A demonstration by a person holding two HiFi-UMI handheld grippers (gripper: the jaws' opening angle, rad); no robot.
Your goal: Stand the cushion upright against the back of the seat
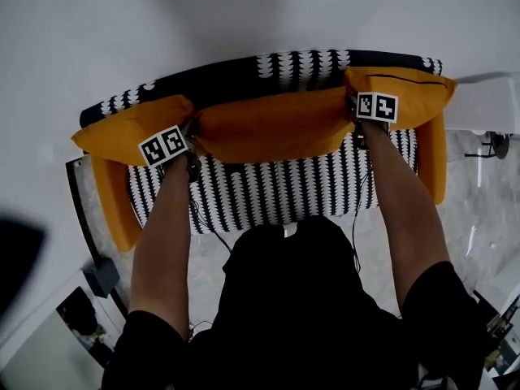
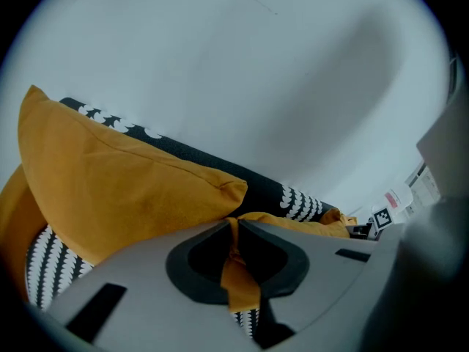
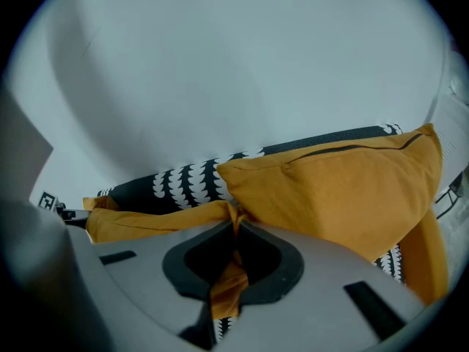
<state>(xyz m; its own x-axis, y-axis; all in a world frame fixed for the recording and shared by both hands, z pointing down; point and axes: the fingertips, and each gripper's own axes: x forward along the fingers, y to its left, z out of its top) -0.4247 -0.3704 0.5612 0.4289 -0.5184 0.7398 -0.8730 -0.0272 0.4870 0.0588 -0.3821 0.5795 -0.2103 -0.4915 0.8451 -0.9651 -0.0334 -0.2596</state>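
An orange cushion [image 1: 268, 124] stands along the back [image 1: 244, 71] of a black-and-white patterned seat, in the middle. My left gripper [image 1: 192, 139] is shut on its left corner, and orange fabric [image 2: 238, 277] is pinched between the jaws in the left gripper view. My right gripper [image 1: 353, 112] is shut on its right corner, with the fabric [image 3: 227, 284] caught the same way. The cushion's top edge [image 2: 293, 224] [image 3: 154, 222] runs between the two grippers. Its lower edge rests on the striped seat [image 1: 276, 189].
Two more orange cushions lean on the back, one at the left [image 1: 122, 132] [image 2: 124, 189] and one at the right [image 1: 410, 92] [image 3: 344, 189]. Orange armrests [image 1: 114, 205] [image 1: 432, 157] close both ends. A white wall [image 1: 244, 15] stands behind, and a white piece of furniture [image 1: 487, 104] at the right.
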